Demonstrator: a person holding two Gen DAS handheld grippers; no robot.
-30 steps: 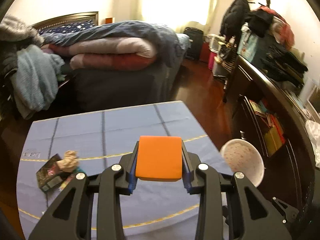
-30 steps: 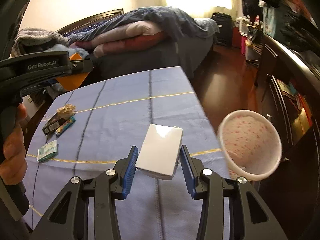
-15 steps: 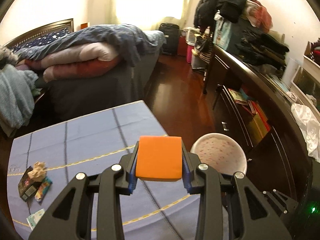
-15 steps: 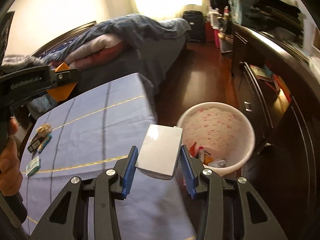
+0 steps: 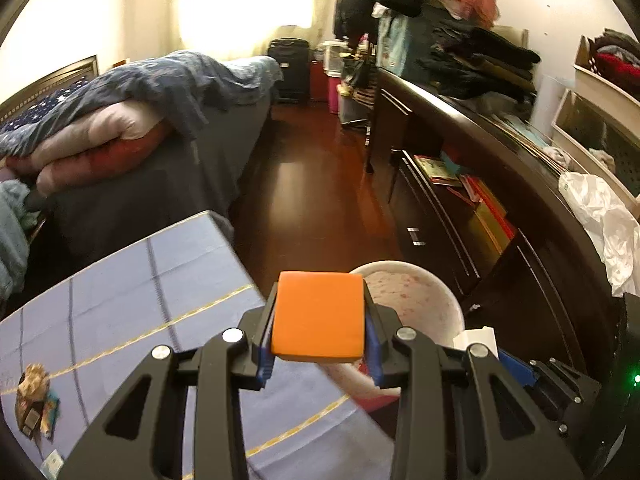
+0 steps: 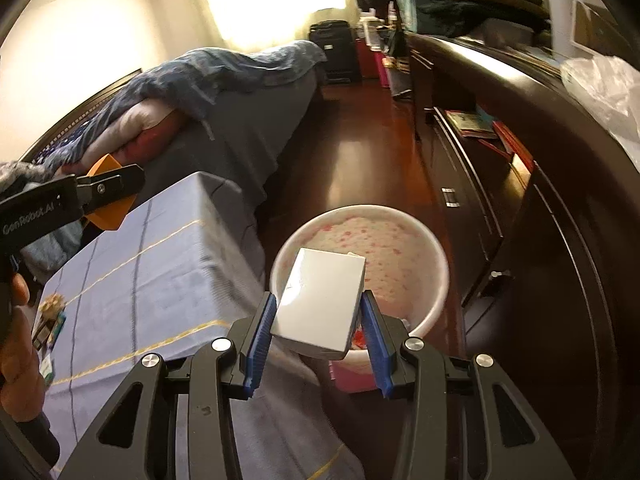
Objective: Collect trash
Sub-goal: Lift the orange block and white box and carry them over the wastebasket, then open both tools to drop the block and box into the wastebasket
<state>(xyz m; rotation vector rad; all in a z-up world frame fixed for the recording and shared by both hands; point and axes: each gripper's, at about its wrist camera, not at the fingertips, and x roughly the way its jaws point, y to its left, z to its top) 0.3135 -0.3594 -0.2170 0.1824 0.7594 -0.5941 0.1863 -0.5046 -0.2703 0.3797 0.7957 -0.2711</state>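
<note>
Left tongs (image 5: 320, 344): clamped on flat orange rectangular block (image 5: 318, 316), above tabletop's right edge.
Right tongs (image 6: 316, 332): clamped on flat white rectangular box (image 6: 320, 300), over round white pink-speckled plastic bin (image 6: 438, 280).
Tabletop (image 6: 160, 264): blue lined cloth; crumpled wrappers (image 5: 34, 400) near left edge.
Bin: on floor, between tabletop and dark wooden dresser (image 5: 500, 248).
Open room: bare dark wooden floor (image 5: 316, 184) beyond bin, between bed and dresser.
</note>
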